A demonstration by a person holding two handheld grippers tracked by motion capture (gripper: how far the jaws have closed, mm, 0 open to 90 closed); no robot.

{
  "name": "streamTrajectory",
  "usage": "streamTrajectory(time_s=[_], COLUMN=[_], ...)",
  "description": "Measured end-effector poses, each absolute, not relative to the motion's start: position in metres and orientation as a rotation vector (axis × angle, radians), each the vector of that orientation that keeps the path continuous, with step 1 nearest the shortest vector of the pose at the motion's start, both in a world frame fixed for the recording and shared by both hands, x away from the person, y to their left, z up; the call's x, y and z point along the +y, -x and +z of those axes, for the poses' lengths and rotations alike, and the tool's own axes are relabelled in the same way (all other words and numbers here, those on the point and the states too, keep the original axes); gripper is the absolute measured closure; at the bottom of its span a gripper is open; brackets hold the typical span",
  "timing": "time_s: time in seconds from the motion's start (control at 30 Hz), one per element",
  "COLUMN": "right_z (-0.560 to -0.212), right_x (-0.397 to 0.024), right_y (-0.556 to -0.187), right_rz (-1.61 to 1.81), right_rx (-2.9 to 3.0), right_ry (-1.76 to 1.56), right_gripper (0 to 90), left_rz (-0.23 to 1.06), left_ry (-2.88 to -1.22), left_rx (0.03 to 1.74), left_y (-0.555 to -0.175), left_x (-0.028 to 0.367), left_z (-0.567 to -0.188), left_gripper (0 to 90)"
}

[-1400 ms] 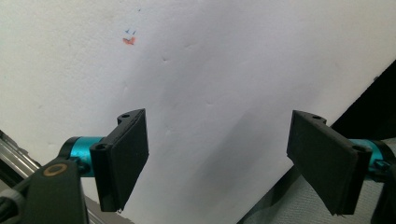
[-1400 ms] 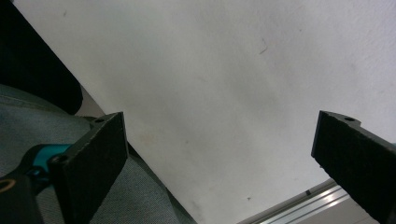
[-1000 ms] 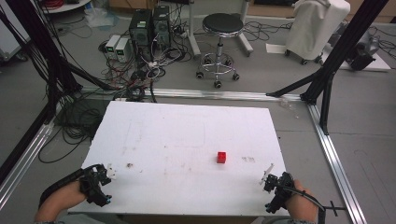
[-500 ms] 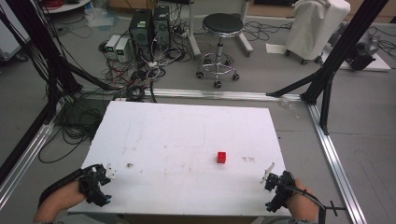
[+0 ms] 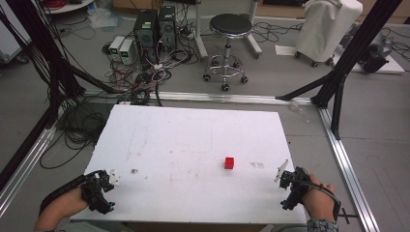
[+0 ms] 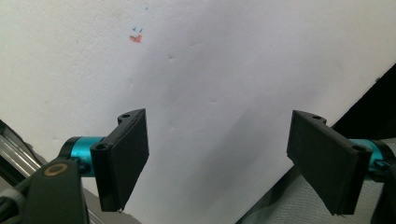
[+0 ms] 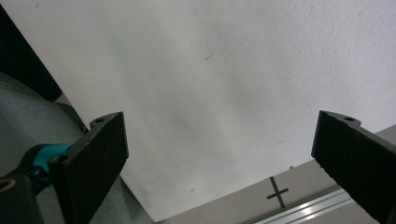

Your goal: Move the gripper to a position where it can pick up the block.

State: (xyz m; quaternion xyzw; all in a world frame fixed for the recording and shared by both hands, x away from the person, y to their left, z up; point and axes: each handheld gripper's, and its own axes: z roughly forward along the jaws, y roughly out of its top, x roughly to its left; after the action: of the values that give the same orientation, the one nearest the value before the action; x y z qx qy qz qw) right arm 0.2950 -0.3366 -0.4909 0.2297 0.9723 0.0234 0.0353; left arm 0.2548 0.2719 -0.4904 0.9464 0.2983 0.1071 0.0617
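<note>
Red cube waits, both grippers parked wide

Red cube (image 5: pixel 229 163) sits alone on the white table (image 5: pixel 193 140), right of centre. Right gripper (image 5: pixel 286 178), jaws spread and empty, is nearer; the cube lies forward and to its left. Left gripper (image 5: pixel 107 180), also spread, rests well apart at the near-left corner.
</note>
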Motion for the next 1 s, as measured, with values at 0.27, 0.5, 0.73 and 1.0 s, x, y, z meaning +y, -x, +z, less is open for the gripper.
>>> streamTrajectory(time_s=[0.27, 0.5, 0.73, 1.0], right_z=[-0.479, -0.464, -0.453, -0.438], right_x=[-0.323, -0.305, -0.295, -0.278], right_y=[-0.316, -0.334, -0.348, -0.363], right_rz=[0.056, 0.024, 0.012, -0.020], right_rx=[3.023, 3.034, 3.041, 3.042], right_ry=[-0.624, -0.550, -0.493, -0.392], right_gripper=[3.0, 3.0, 3.0, 3.0], left_rz=[0.318, 0.312, 0.310, 0.311], left_ry=[-2.870, -2.871, -2.866, -2.865], left_rx=[0.898, 0.899, 0.901, 0.900], left_y=[-0.255, -0.255, -0.254, -0.255], left_x=[0.271, 0.272, 0.272, 0.273], left_z=[-0.492, -0.492, -0.492, -0.492], left_gripper=[21.1, 21.1, 21.2, 21.1])
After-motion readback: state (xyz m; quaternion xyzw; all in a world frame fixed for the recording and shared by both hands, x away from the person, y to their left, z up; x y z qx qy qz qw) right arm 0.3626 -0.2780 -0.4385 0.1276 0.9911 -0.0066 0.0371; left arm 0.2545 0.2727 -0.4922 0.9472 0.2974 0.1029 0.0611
